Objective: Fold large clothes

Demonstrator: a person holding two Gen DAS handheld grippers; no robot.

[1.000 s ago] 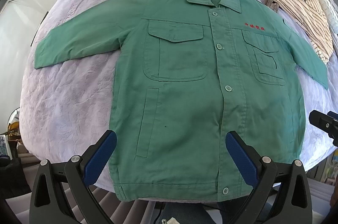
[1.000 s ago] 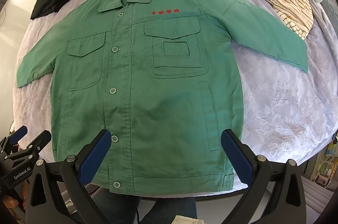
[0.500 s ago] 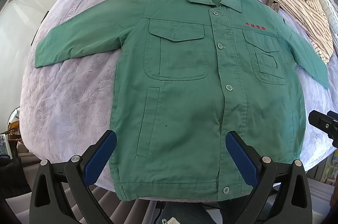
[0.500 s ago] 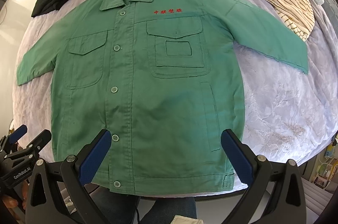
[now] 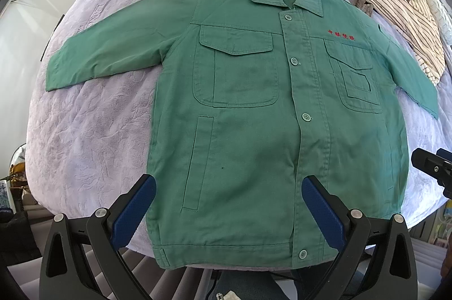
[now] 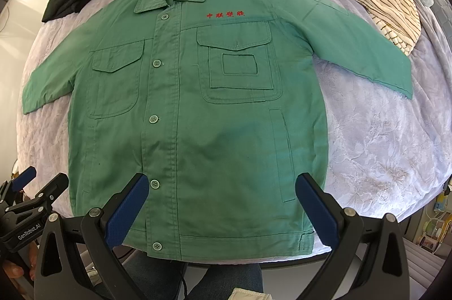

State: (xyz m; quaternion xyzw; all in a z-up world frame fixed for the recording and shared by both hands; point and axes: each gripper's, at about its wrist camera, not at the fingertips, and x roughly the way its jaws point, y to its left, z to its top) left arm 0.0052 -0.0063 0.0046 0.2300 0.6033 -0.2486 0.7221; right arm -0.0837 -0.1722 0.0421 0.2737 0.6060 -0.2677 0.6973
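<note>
We hold the left gripper (image 5: 228,211) and right gripper (image 6: 221,208), jaws released, above the green jacket's (image 5: 268,130) hem, spread buttoned on the bed (image 5: 93,136).

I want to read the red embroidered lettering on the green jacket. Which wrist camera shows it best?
The right wrist view: the red lettering sits near the frame's centre, larger and sharper on the green jacket. The left wrist view shows it smaller and off to the right, its characters blurred.
</note>
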